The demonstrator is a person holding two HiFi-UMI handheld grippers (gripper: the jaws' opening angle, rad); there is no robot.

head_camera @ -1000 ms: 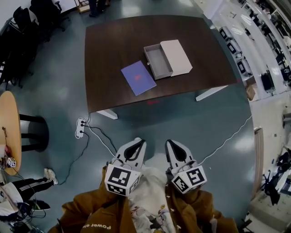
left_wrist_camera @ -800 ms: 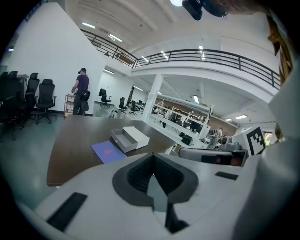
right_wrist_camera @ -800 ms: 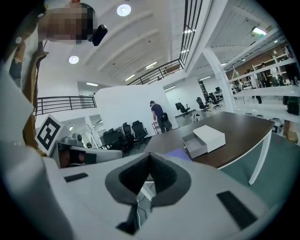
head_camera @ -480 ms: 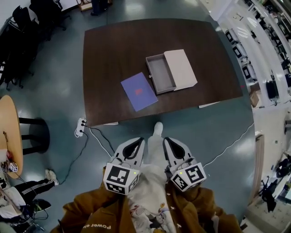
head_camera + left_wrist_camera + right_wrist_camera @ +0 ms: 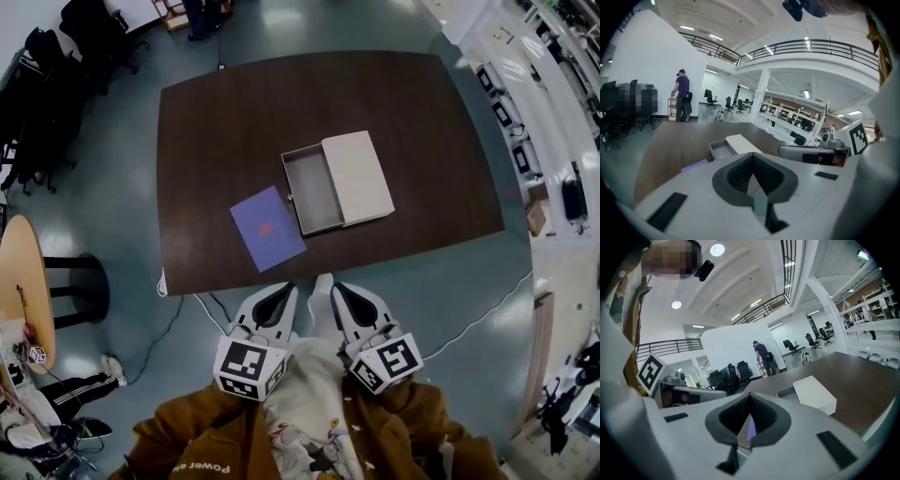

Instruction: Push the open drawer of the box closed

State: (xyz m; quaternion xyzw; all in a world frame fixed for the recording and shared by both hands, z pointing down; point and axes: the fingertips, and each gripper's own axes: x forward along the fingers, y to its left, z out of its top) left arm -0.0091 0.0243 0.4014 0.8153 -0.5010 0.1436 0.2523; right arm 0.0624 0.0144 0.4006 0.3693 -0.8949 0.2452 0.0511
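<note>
A cream box (image 5: 358,176) lies in the middle of the dark brown table (image 5: 216,122), with its grey drawer (image 5: 312,191) pulled out to the left, empty. A purple sheet (image 5: 267,228) lies beside the drawer, toward the table's near edge. My left gripper (image 5: 281,292) and right gripper (image 5: 339,289) are side by side close to my body, just short of that edge, both shut and empty. The left gripper view has the drawer (image 5: 720,150) and box (image 5: 743,143) beyond the shut left gripper (image 5: 753,154). Past the right gripper (image 5: 750,394) stands the box (image 5: 814,394).
Black office chairs (image 5: 56,66) stand at the far left. A round wooden table (image 5: 19,281) is at the left edge, and cables (image 5: 178,309) run over the floor near the table's left corner. A person (image 5: 199,17) stands beyond the far end. Shelving lines the right side.
The table and box have come nearer and lower in the head view as I stepped toward them. Both grippers keep their place by my body and stay shut.
</note>
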